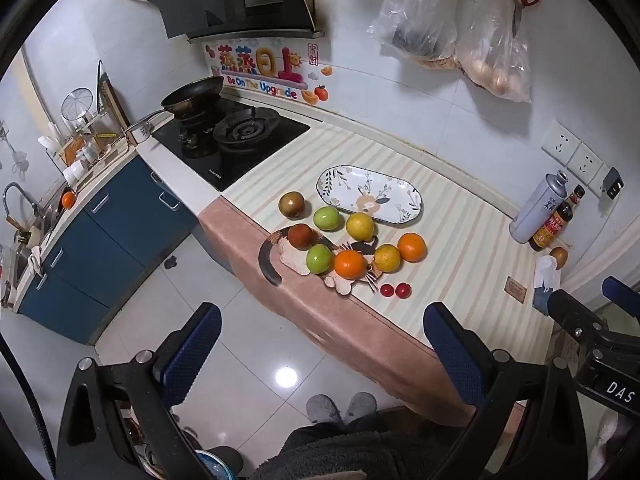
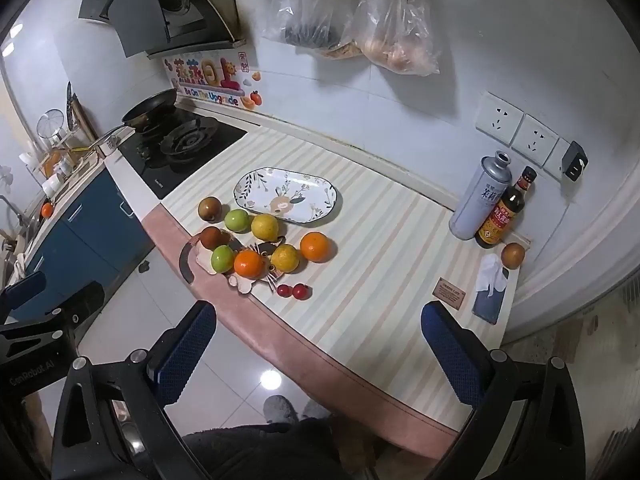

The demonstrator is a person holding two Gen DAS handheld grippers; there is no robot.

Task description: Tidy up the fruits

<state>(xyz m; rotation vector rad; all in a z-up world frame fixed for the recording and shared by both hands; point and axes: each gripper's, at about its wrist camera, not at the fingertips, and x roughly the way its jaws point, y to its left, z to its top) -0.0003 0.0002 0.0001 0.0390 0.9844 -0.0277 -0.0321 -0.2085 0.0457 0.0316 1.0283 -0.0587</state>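
Observation:
Several fruits lie on the striped counter: two oranges (image 1: 349, 264) (image 2: 314, 246), two green fruits (image 1: 327, 218), two yellow ones (image 2: 265, 227), two brown ones (image 1: 291, 204), and two small red ones (image 2: 301, 291). Some rest on a cat-shaped mat (image 1: 296, 258). An empty oval floral plate (image 1: 369, 193) (image 2: 286, 200) lies just behind them. My left gripper (image 1: 322, 336) is open and empty, above the floor before the counter's front edge. My right gripper (image 2: 318, 332) is open and empty, over the counter's front edge, near the fruits.
A gas stove (image 1: 234, 140) with a frying pan (image 1: 192, 98) is at the left. A grey canister (image 2: 478, 200), sauce bottle (image 2: 502, 216), lone brown fruit (image 2: 513, 255), phone with tissue (image 2: 490, 292) and small plaque (image 2: 450, 293) sit at the right. Plastic bags (image 2: 360, 20) hang on the wall.

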